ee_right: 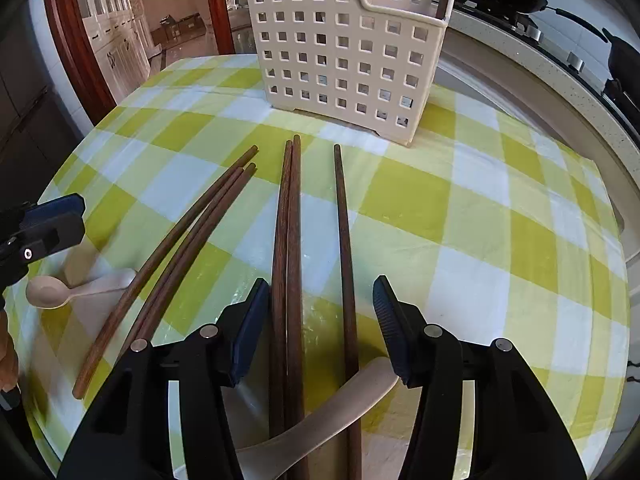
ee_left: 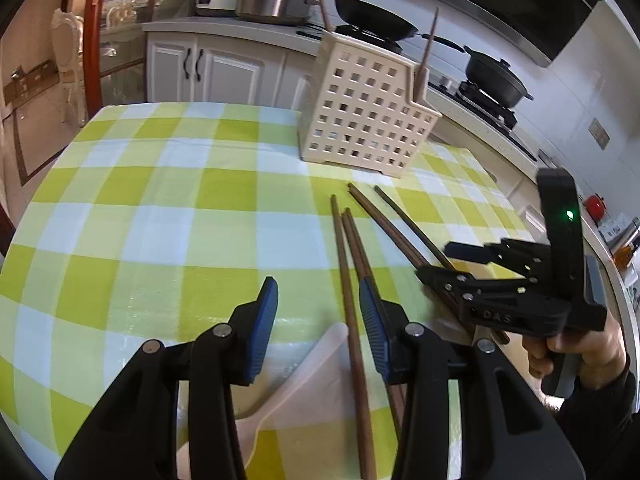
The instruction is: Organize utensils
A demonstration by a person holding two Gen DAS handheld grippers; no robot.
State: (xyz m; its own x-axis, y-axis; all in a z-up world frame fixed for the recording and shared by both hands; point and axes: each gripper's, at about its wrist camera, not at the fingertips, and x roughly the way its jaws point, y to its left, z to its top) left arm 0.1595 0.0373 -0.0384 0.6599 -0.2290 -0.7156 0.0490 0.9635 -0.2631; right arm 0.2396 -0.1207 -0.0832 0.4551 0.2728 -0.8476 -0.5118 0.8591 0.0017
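Several dark wooden chopsticks lie on the green-checked tablecloth [ee_right: 460,208]. My right gripper [ee_right: 322,322] stands open low over the cloth, a close pair of chopsticks [ee_right: 288,240] and a single chopstick [ee_right: 344,240] running between its blue pads without touching them. A white spoon [ee_right: 352,388] lies under them. My left gripper [ee_left: 320,330] is open too, with one chopstick [ee_left: 350,312] between its pads and a white spoon [ee_left: 308,376] beneath. The cream perforated utensil basket [ee_left: 360,112] stands upright behind, one chopstick [ee_left: 430,44] standing in it. The right gripper [ee_left: 450,264] shows at right.
Three more chopsticks [ee_right: 180,248] fan out left of my right gripper, beside a small white spoon [ee_right: 52,292] and a finger of the left gripper [ee_right: 52,216]. Behind the table are a stove with a black pan [ee_left: 372,20] and pot [ee_left: 496,76], and white cabinets [ee_left: 216,68].
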